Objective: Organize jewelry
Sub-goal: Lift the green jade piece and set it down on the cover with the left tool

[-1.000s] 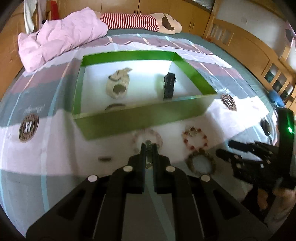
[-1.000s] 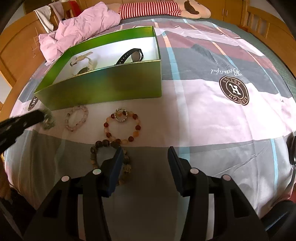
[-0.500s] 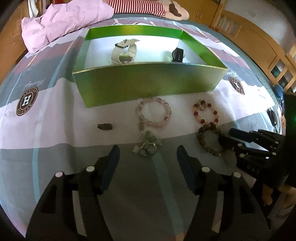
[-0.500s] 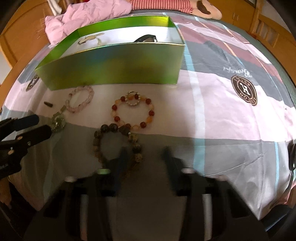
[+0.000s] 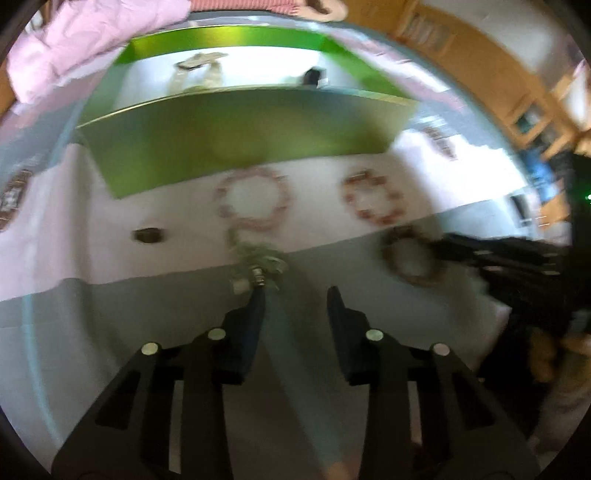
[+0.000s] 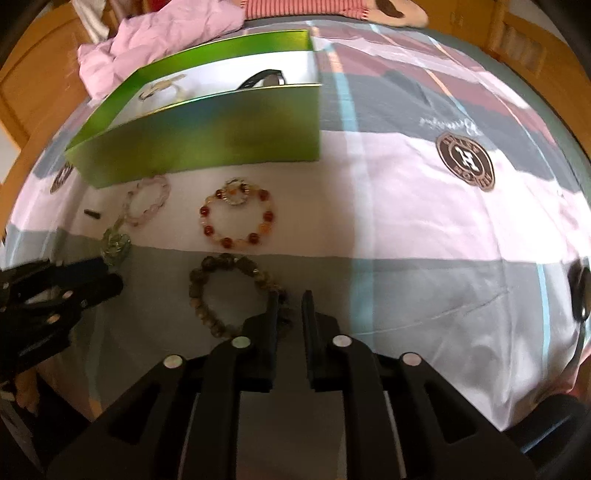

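A green box point(image 6: 207, 129) on the bed holds a white watch point(image 6: 162, 86) and a black watch point(image 6: 264, 77). In front of it lie a pink bead bracelet point(image 6: 147, 201), a red-and-amber bracelet point(image 6: 238, 218), a grey-green charm bracelet point(image 6: 115, 245) and a brown bead bracelet point(image 6: 229, 291). My right gripper point(image 6: 290, 301) is nearly shut around the brown bracelet's near right beads. My left gripper point(image 5: 295, 295) is open, its left finger touching the grey-green charm bracelet point(image 5: 258, 264). The left wrist view is blurred.
A small dark piece point(image 6: 92, 214) lies left of the pink bracelet. A pink quilt point(image 6: 162, 33) and a striped plush point(image 6: 325, 7) lie behind the box. Wooden bed rails point(image 6: 524, 40) stand at the right. A dark object point(image 6: 581, 291) sits at the bed's right edge.
My left gripper let go of the grey-green bracelet, opened, then moved forward and right. My right gripper narrowed its jaws onto the brown bracelet's beads.
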### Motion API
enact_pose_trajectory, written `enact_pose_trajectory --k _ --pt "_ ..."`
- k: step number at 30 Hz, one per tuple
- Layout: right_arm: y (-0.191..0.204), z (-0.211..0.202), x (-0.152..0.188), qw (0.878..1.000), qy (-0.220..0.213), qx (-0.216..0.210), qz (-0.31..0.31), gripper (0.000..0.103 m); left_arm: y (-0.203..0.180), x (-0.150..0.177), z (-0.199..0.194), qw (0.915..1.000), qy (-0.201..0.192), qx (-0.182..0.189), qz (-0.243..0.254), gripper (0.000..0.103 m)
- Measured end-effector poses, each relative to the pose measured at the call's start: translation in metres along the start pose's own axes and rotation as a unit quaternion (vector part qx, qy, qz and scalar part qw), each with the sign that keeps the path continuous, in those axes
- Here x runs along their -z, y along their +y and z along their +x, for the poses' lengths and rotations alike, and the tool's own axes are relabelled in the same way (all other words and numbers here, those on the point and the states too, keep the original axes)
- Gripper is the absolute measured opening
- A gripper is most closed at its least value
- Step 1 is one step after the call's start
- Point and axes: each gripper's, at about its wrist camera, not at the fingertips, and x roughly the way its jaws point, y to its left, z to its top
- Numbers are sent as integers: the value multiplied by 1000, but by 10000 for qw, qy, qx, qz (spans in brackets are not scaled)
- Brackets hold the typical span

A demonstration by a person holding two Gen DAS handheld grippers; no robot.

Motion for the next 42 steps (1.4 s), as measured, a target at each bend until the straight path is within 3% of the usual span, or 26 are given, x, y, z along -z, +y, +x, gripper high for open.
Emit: enact_pose_trajectory --k 1,3,8,12,14,15,16,18,20,30,40,42 --pt "-2 -2 0 10000 -28 59 21 27 -1 -1 -5 9999 -97 94 -18 38" --pt "-5 -5 -1 9999 -104 94 35 34 1 -3 -12 9996 -269 -99 -54 55" --pt "3 -2 1 9999 -99 78 -84 34 6 -5 5 9983 -160 -537 -187 67" --pt "13 8 5 9998 -11 138 -175 34 2 -10 19 9969 -171 -767 -84 67" --pt "18 10 7 9994 -14 196 -293 34 1 -11 21 9959 -197 -886 -33 65" --pt "21 10 9 9989 -48 250 -387 34 0 -11 21 9950 -203 -981 -14 56" --pt "22 9 10 9987 -70 250 -431 28 0 -10 21 9935 -205 -1116 12 52" --pt "25 9 11 9989 -34 130 -450 15 3 -8 17 9918 -238 -1257 7 32" --pt "30 7 13 9985 -28 114 -527 12 6 -7 13 9913 -260 -1287 -72 19" --pt "45 -18 28 9949 -36 -473 -892 11 -2 24 -20 9916 -554 -1125 -313 18" --pt "17 -25 23 9986 -228 -138 -466 11 -14 38 -23 9906 -665 -1176 -196 19" --pt "12 -24 21 9990 -230 -98 -383 11 -14 38 -23 9901 -688 -1211 -195 24"
